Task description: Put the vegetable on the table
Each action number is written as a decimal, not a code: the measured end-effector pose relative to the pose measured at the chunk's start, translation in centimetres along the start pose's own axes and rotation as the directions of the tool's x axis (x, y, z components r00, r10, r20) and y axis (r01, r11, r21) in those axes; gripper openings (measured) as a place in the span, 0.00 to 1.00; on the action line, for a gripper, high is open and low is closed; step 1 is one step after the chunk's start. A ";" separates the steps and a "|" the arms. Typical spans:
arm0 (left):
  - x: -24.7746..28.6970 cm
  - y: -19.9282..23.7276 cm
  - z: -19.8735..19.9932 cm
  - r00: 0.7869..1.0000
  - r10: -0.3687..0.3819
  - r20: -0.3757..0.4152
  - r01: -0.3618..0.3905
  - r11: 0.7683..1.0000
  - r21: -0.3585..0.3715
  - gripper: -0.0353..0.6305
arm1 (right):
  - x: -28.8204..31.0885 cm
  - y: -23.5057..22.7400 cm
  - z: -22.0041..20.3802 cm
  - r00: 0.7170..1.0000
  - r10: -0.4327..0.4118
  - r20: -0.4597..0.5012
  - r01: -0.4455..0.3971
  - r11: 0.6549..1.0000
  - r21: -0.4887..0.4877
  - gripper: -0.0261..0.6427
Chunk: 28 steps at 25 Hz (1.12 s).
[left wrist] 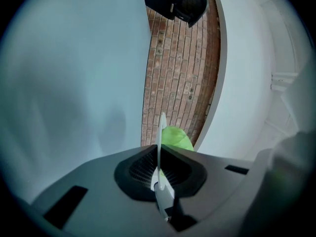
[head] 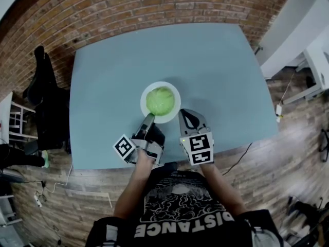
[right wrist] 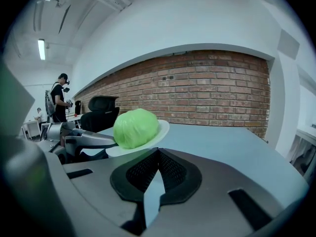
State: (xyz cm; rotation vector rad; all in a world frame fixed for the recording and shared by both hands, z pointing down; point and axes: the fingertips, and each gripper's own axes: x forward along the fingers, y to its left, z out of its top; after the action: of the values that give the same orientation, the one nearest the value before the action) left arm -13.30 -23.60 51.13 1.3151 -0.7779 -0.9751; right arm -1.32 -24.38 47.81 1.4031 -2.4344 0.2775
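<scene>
A round green cabbage (head: 160, 101) lies on a white plate (head: 175, 94) over the near middle of the blue-grey table (head: 216, 66). My left gripper (head: 149, 118) is shut on the plate's near-left rim. In the left gripper view that rim (left wrist: 162, 127) runs edge-on between the closed jaws (left wrist: 160, 154), with the cabbage (left wrist: 177, 138) behind it. The right gripper view shows the plate (right wrist: 160, 128) tilted, the cabbage (right wrist: 135, 127) on it and the left gripper (right wrist: 84, 139) at its edge. I cannot tell whether the plate touches the table. My right gripper (head: 186, 113) is shut and empty just right of the plate.
A black office chair (head: 43, 86) stands off the table's left side, before a brick wall (head: 154, 4). White furniture (head: 308, 50) is at the right. A cable (head: 241, 156) hangs at the table's near right edge. A person (right wrist: 59, 100) stands far off.
</scene>
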 end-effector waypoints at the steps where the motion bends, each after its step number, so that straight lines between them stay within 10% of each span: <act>1: 0.1 0.2 0.2 1.000 0.006 -0.003 -0.006 1.000 0.001 0.07 | 0.3 -0.1 -0.1 1.000 -0.004 -0.003 0.004 1.000 -0.001 0.05; 28: 0.8 7.9 1.0 0.950 0.272 -0.153 -0.249 0.956 0.158 0.07 | 3.3 -0.6 -2.7 0.996 -0.025 -0.085 0.028 0.999 0.025 0.05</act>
State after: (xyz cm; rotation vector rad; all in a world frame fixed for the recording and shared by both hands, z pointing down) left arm -12.79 -24.82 59.01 1.3540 -0.8708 -0.5964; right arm -1.82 -26.47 51.55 1.4042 -2.3506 0.3562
